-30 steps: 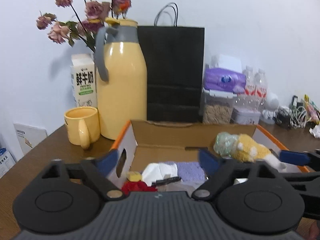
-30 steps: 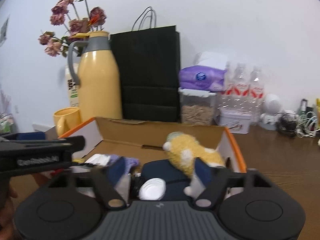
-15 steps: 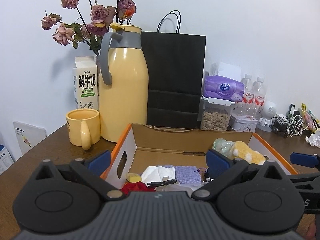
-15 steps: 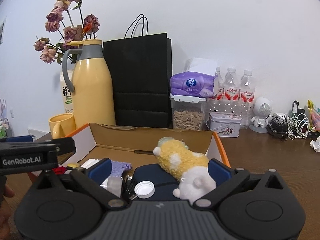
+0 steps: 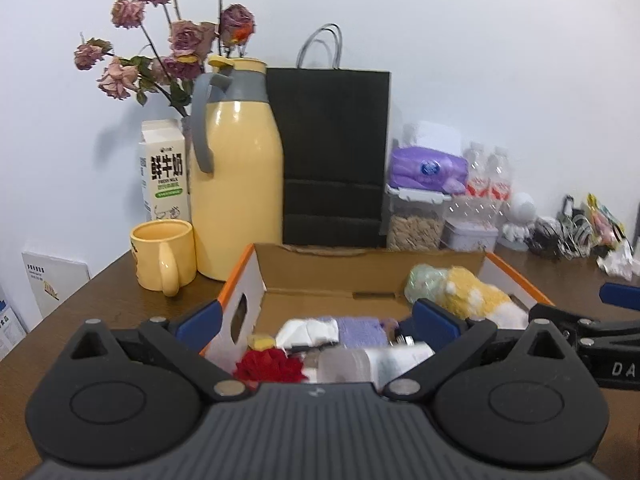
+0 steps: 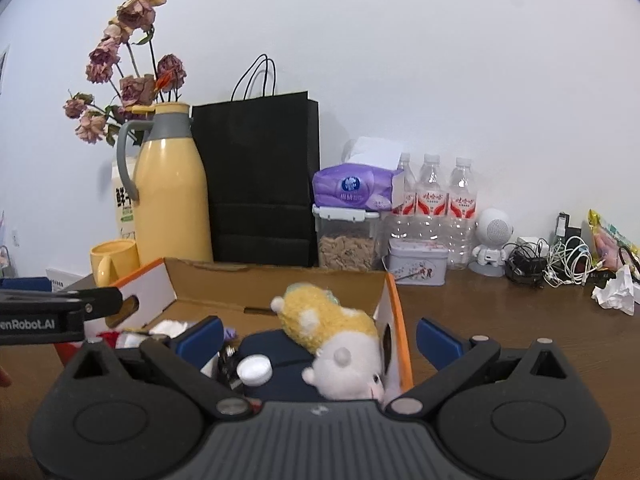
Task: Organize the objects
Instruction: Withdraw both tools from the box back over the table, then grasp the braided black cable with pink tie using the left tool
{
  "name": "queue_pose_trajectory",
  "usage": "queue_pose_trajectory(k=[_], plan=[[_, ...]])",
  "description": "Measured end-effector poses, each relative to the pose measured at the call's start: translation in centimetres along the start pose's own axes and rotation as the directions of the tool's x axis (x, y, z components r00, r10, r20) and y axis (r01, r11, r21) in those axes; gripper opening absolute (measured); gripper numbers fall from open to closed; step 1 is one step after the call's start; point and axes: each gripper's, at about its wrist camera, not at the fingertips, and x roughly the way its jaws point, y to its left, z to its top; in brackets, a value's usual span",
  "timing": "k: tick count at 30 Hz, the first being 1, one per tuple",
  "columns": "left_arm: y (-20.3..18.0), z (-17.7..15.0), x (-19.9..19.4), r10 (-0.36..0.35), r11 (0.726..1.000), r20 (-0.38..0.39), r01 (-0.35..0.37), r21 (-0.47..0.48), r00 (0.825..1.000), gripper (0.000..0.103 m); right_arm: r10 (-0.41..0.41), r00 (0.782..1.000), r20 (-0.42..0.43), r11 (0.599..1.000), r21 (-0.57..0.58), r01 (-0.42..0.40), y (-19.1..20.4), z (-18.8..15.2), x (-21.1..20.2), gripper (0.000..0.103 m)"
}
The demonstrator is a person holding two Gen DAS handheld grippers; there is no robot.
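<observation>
With both the right gripper (image 6: 318,338) and left gripper (image 5: 316,318) spread wide and empty, the plush (image 6: 332,332) lies in the box (image 6: 394,304); best draw both grippers clear without snagging its orange rim, then seek strays beyond.

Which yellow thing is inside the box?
The fluffy yellow plush toy lies inside the cardboard box. The yellow mug and yellow jug stand outside it.

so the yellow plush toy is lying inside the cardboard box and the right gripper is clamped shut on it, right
Not quite. The yellow plush toy does lie inside the cardboard box, but the right gripper is open, its jaws spread wide and clear of the toy. The right wrist view shows this.
</observation>
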Motion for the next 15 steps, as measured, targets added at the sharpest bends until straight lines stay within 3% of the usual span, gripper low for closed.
queue_pose_trajectory(k=[8,11,15], plan=[[-1.7,-2.6,-1.7,-0.078,0.996,-0.152,0.083,0.022,0.985,0.103,0.035,0.999,-0.026,0.999,-0.031,-0.036,-1.1,-1.8,-2.1,0.102],[-2.2,-3.5,-2.5,-0.101,0.994,-0.201,0.106,0.014,0.974,0.103,0.07,0.996,-0.047,0.997,-0.03,-0.072,-2.0,-2.7,-3.1,0.097],[-2.5,-4.7,-3.3,-0.075,0.997,-0.237,0.08,0.014,0.969,0.103,0.139,0.983,-0.121,0.99,0.014,-0.139,-3.4,-4.1,-3.6,0.086]])
